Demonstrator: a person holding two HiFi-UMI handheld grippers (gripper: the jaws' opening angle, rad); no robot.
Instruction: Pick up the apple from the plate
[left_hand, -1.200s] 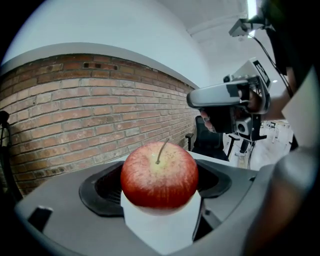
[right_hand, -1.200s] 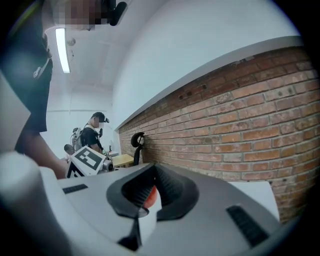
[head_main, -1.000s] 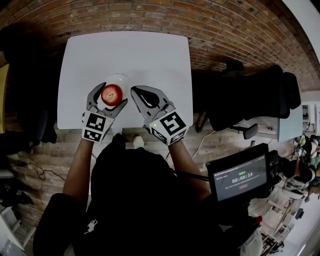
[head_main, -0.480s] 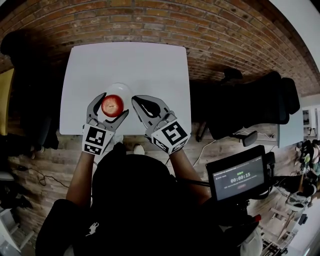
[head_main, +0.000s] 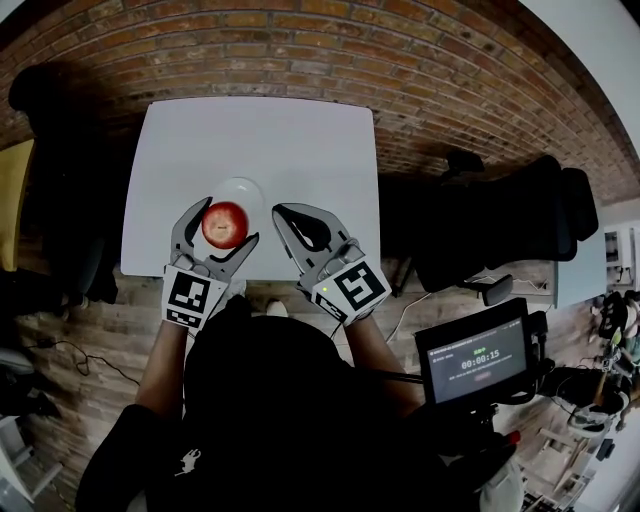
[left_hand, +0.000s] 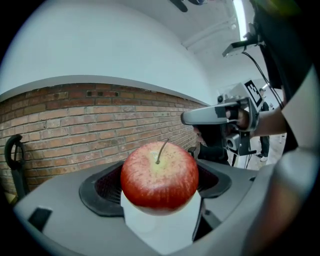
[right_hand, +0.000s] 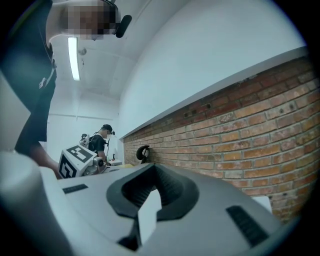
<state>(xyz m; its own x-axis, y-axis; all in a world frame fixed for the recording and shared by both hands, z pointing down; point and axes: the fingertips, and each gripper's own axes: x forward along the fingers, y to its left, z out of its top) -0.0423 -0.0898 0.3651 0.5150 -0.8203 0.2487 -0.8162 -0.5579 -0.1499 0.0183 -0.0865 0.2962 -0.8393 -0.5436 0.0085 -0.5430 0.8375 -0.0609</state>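
A red apple (head_main: 226, 223) with a short stem sits between the jaws of my left gripper (head_main: 222, 229), which is shut on it. In the left gripper view the apple (left_hand: 159, 175) fills the gap between the dark pads (left_hand: 102, 187). The white plate (head_main: 243, 188) lies on the white table (head_main: 260, 130) just beyond the apple and is partly hidden by it. My right gripper (head_main: 284, 213) hovers to the right of the apple near the table's front edge. It is shut with nothing in it, and in its own view the right gripper (right_hand: 152, 169) shows only table through its hollow.
Brick floor (head_main: 450, 70) surrounds the table. A black office chair (head_main: 520, 200) stands to the right, and a screen with a timer (head_main: 478, 358) is at the lower right. Another person (right_hand: 102, 140) stands far off in the right gripper view.
The left gripper with the apple has drawn slightly toward the table's near edge, away from the plate. The right gripper stays beside it, still shut.
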